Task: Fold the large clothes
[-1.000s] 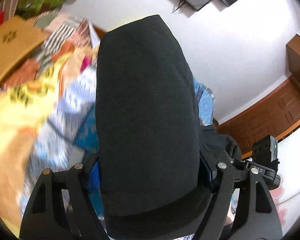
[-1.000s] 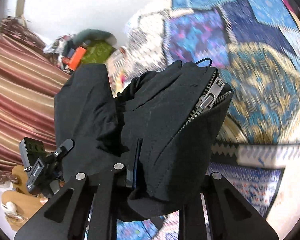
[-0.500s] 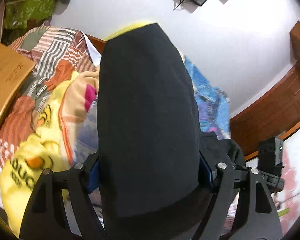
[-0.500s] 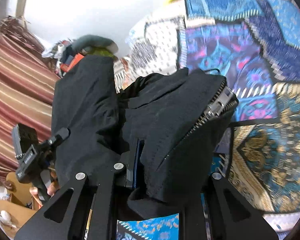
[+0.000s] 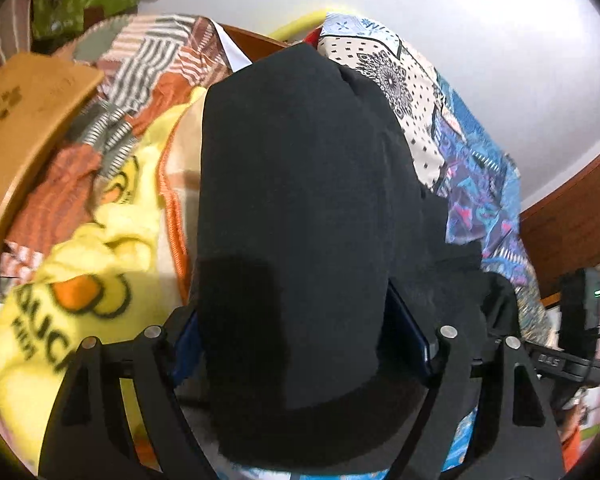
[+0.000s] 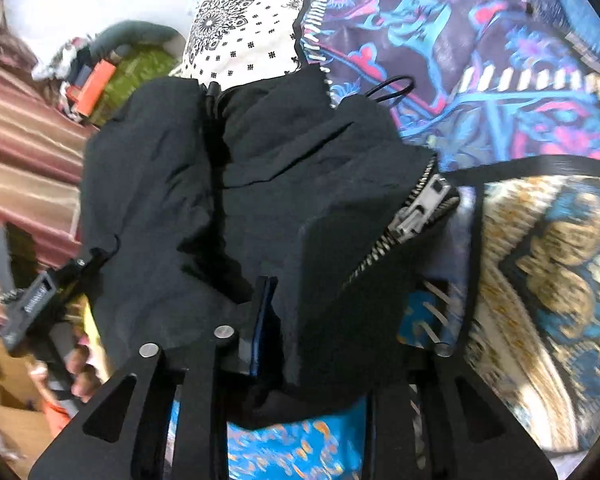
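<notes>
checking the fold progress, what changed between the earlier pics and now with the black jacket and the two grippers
Both grippers have tipped downward toward the patterned bedspread, bringing the black jacket lower over it. The right gripper has just been opening its jaws, with the zipper edge of the jacket between them. The left gripper stays wide around a thick bundle of jacket fabric. The yellow blanket beside it lies as before.

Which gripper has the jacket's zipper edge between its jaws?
The right gripper: the silver zipper runs beside it. The left gripper holds only plain black fabric.
</notes>
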The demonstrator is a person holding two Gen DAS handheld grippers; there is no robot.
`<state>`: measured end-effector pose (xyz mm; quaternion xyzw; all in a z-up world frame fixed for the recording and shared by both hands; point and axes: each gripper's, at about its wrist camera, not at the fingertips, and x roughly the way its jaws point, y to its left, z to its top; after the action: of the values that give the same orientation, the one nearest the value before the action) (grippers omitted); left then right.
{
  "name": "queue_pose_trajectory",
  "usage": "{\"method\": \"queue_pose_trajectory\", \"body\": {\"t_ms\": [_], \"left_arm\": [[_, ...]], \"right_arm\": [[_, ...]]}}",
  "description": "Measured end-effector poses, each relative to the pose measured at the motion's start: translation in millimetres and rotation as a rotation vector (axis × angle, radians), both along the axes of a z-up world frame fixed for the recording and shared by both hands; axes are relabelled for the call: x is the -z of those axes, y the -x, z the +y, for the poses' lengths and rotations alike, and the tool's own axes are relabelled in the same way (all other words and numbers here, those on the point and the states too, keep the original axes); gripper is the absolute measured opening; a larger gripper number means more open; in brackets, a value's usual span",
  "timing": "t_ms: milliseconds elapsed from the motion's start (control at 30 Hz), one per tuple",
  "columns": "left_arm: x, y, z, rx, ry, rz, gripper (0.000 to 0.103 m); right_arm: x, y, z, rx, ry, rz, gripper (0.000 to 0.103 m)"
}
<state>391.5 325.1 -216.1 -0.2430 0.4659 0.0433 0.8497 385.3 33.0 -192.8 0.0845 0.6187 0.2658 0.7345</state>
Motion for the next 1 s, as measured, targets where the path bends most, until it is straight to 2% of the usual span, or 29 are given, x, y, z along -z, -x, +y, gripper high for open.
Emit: {"method": "queue_pose_trajectory", "body": {"t_ms": [33,167,333,467,567,667,767,900,1000], "left_arm": [[1.2,0.3,1.1,-0.002,-0.017,0.005,0.081],[-25.6,22.5,-4.3,-0.008,-0.100,-0.019,0.081],[-83.1,61.3,-19.1,-0.008,-0.152,-0.095,0.081],[-134.9,97.1,-43.8,0.010,-0.219,-0.186,0.081],[-182.6,134.4,-74.6,0.034,-0.301,-0.285,0.081],[-227.5,179.2,-106.3,0.043,-0.394,-0.404,0.081],[-261.5,224.1,-131.4,0.029,-0.439,-0.512,0.081],[-293.0,294.4,-164.9,-0.026,-0.509,-0.661,0.081],[-302.6,336.4,-185.0,-0.076,-0.558,-0.736,0.082]], "right_arm": [[-3.2,3.7,-3.4,-0.004,0.010,-0.002,0.030],[-26.6,18.4,-29.4,0.024,0.008,-0.022,0.042],[-79.4,39.9,-54.4,0.053,-0.015,-0.112,0.044],[-143.5,70.9,-63.4,0.057,-0.047,-0.262,0.043],[-188.5,96.6,-66.2,0.055,-0.101,-0.366,0.043],[-244.8,138.1,-73.9,0.039,-0.161,-0.520,0.043],[-286.3,180.8,-75.5,0.020,-0.200,-0.669,0.044],[-322.0,238.7,-83.5,0.002,-0.264,-0.826,0.044],[-333.5,277.0,-90.6,-0.013,-0.304,-0.899,0.044]]}}
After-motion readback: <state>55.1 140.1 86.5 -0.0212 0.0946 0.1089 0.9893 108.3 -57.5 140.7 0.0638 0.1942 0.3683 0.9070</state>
